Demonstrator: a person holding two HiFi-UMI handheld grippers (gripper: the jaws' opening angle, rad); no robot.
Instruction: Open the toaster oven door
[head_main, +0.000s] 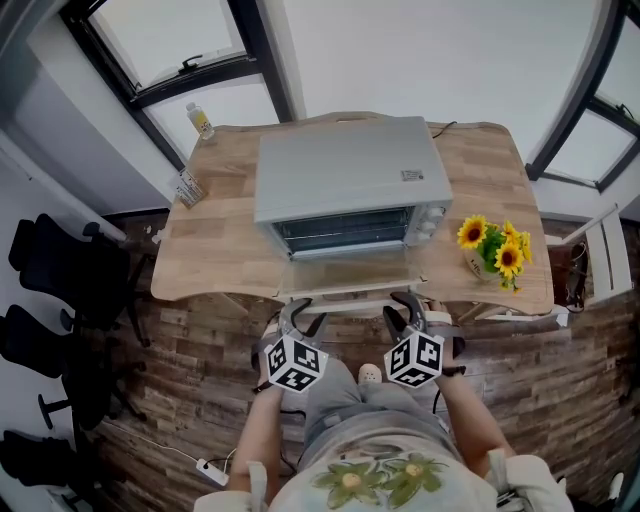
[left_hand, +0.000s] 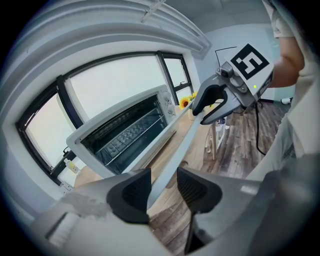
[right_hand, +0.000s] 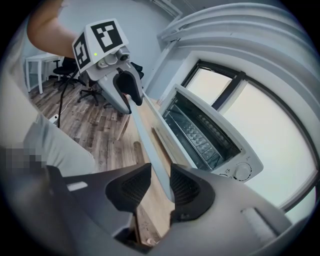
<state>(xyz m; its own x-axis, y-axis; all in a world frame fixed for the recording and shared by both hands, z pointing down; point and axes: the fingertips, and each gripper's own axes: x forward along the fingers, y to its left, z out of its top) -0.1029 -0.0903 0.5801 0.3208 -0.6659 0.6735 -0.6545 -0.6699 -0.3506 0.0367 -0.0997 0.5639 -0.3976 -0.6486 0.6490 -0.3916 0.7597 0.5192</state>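
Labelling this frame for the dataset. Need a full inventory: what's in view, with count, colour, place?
table: one, light wood, centre
toaster oven: one, silver, mid-table; door folded down open
bottle: one, clear with yellow label, table's far left corner
small pack: one, striped, table's left edge
sunflowers: one bunch, yellow, table's right end
office chairs: about three, black, floor at left
power strip: one, white, floor at lower left
windows: several, dark frames, behind the table
left tool: one, grey; door handle between its jaws, not clamped
right tool: one, grey, closed on the same handle
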